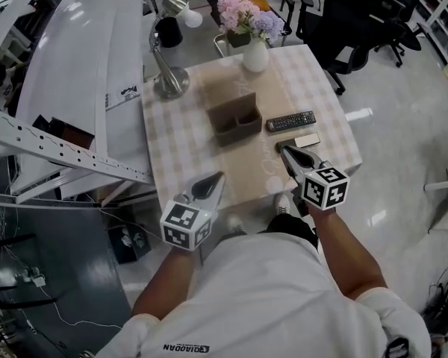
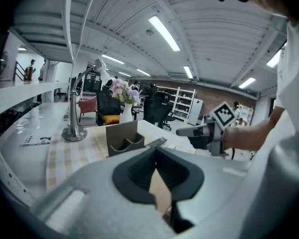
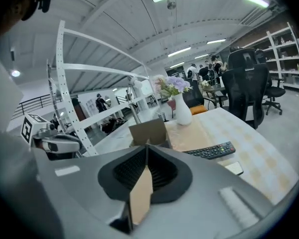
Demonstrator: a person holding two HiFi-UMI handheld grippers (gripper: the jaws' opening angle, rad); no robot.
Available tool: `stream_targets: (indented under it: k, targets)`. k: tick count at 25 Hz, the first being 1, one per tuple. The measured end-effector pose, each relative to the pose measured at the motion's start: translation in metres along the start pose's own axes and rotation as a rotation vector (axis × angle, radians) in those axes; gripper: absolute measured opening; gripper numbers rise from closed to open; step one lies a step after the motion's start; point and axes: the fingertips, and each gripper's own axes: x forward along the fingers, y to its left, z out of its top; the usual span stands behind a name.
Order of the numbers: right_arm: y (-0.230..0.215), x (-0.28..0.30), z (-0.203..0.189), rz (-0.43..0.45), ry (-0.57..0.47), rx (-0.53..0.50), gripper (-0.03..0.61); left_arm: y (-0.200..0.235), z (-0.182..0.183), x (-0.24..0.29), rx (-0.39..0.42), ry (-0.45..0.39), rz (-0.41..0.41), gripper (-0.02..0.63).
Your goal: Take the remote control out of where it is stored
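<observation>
remote (image 1: 290, 121) flat on table (image 1: 181, 136), just right of holder (image 1: 234, 117); out, job looks done | left gripper (image 1: 216, 177), right gripper (image 1: 286, 152) both pressed together, empty; at near edge, likely parked clear

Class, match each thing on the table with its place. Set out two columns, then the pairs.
1 remote control
2 vase
3 desk lamp
4 brown box

A middle of the table
B far left corner
C lying just right of the box
D far edge, holding flowers

Pairs: 1-C, 2-D, 3-B, 4-A
</observation>
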Motion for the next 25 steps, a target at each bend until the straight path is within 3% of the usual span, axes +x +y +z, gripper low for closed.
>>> stream_targets:
  k: [8, 17, 25]
  targets:
    - [0.062, -0.016, 0.004, 0.16, -0.031, -0.069, 0.006, -0.012, -0.001, -0.018, -0.007, -0.027, 0.052, 0.002]
    - [0.06, -0.064, -0.005, 0.292, 0.009, -0.098, 0.006, -0.064, -0.002, -0.02, -0.039, -0.059, 0.131, 0.002]
    - [0.054, -0.124, -0.03, 0.337, 0.045, -0.127, 0.006, -0.131, -0.012, -0.019, -0.06, -0.07, 0.171, 0.002]
